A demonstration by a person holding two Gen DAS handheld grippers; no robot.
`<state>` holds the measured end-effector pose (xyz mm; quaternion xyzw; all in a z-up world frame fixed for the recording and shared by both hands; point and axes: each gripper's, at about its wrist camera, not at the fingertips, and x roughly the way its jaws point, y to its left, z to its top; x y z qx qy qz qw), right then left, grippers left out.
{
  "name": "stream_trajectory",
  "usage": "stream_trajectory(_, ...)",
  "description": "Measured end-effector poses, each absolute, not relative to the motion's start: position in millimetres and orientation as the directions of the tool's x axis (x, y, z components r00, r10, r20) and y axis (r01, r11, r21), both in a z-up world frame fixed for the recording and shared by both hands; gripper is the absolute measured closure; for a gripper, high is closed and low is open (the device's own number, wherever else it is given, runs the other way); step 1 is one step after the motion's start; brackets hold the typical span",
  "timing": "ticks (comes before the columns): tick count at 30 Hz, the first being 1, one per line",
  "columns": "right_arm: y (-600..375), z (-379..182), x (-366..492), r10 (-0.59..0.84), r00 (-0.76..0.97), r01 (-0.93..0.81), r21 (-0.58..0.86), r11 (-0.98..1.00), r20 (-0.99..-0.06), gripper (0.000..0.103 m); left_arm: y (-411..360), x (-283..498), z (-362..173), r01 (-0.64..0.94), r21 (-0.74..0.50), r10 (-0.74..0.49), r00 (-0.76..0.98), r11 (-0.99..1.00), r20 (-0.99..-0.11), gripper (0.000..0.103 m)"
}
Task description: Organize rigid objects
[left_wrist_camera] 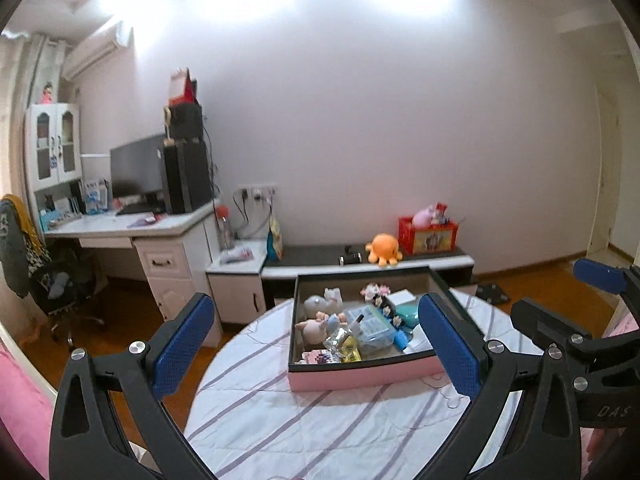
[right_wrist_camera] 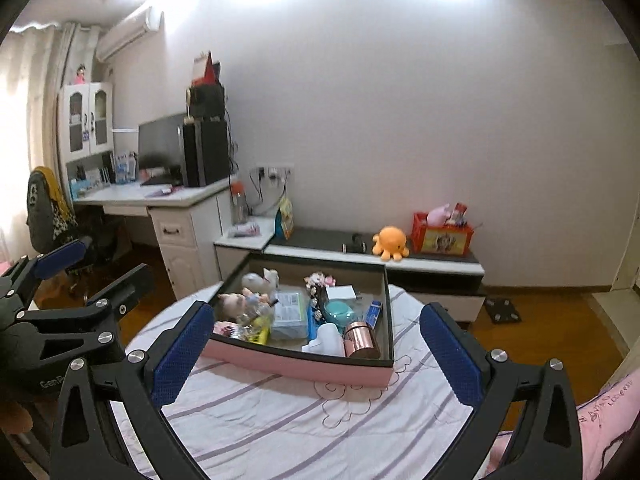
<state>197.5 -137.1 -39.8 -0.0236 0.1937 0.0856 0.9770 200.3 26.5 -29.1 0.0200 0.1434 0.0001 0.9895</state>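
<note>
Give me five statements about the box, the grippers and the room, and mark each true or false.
1. The pink box sits on a striped cloth. True.
2. The left gripper is shut on a toy. False: it is open and holds nothing.
3. A copper can lies in the box. True.
4. The orange octopus is inside the box. False: it sits on the low cabinet by the wall.
5. The right gripper is open. True.

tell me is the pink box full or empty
Full, and open-topped. The pink box holds a rose-gold canister, a teal bowl, small figurines and packets.
</note>
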Motion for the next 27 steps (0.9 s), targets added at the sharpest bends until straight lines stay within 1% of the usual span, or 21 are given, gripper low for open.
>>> stream_trajectory(7, -138.1, -25.7, 137.5, 0.136, 0.948, -0.149, -0.024, 0.988, -0.288, 0.0, 25.2, 138.6, -19.6, -0.011, 0.048, 0.02, 0.979, 0.999, -0.204, 0.0)
stream_trajectory(11, -140.1, -24.5, 114.6, 0.122, 0.958, -0.132, -0.021, 0.991, -0.26, 0.0, 19.6, 108.9, -16.0, -0.031, 0.075, 0.043, 0.987, 0.997, -0.157, 0.0)
stream_trajectory(16, -147.3, -23.0, 90.8, 0.135, 0.965, -0.135, 0.017, 0.991, -0.223, 0.0, 17.8, 86.6, -11.5, -0.03, 0.062, 0.038, 0.991, 0.998, -0.128, 0.0)
stream_trajectory(27, -145.6, -17.0, 57.0, 0.115, 0.979, -0.116, 0.001, 0.993, -0.171, 0.0, 16.9, 60.2, -5.5, -0.029, 0.04, 0.032, 0.995, 0.999, -0.092, 0.0)
